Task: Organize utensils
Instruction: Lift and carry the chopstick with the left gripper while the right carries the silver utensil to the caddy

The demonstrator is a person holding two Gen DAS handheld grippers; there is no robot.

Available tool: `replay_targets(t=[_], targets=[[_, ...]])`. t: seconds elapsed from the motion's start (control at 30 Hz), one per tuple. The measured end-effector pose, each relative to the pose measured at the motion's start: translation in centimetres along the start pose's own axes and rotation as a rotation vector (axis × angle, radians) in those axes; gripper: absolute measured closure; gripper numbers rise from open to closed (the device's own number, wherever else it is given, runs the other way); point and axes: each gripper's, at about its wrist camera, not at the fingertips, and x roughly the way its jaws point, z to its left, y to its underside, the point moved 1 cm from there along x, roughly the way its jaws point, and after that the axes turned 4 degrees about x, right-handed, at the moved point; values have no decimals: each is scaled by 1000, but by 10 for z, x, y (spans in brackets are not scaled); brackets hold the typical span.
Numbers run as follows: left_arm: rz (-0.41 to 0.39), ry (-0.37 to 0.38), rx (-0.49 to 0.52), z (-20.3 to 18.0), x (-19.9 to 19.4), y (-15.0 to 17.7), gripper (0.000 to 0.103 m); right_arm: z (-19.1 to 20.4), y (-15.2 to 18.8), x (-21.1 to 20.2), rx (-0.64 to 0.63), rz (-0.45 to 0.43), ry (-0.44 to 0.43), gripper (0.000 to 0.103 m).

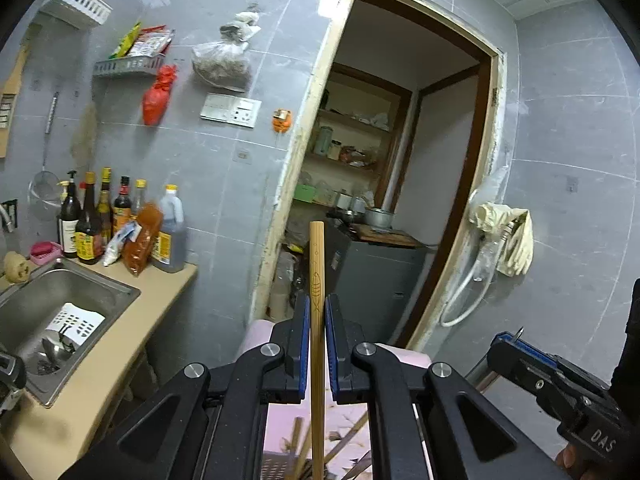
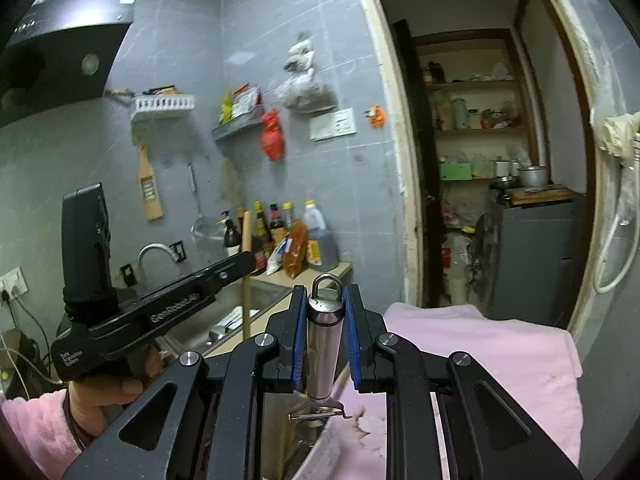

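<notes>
A single slim wooden stick (image 1: 317, 320), round in section and pale tan with a small fish outline burnt into it, is clamped upright between the blue pads of the left hand-held gripper (image 1: 317, 312), whose jaws are closed almost fully on it; its squared tip stands above the fingers and its lower end runs out of sight below. In the right hand-held gripper (image 2: 325, 312) one smooth, shiny metal handle (image 2: 324, 344) is pinched between narrowly parted jaws, a wire hanging loop (image 2: 327, 286) topping its cylindrical body and a thin metal part showing at its lower end. Both utensils are held in the air, in front of a pink towel (image 2: 500, 344) of soft, fuzzy cloth. Further off, a beige tabletop (image 1: 120, 344) carries a steel sink (image 1: 52, 292) and a cluster of about seven glass and plastic bottles (image 1: 120, 220). Two slatted baskets, one white (image 1: 80, 0) and one grey (image 1: 128, 65), are fixed to the grey tiled wall.
</notes>
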Motion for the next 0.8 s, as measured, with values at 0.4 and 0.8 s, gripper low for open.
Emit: replay_targets(t=[0.4,0.8], targets=[[-1,-13,-62,19,-3,25,95,8,23,17,33,85,-16,87],[7,-36,-59,23,-8,33,95,17,23,17,22,102,-42,87]])
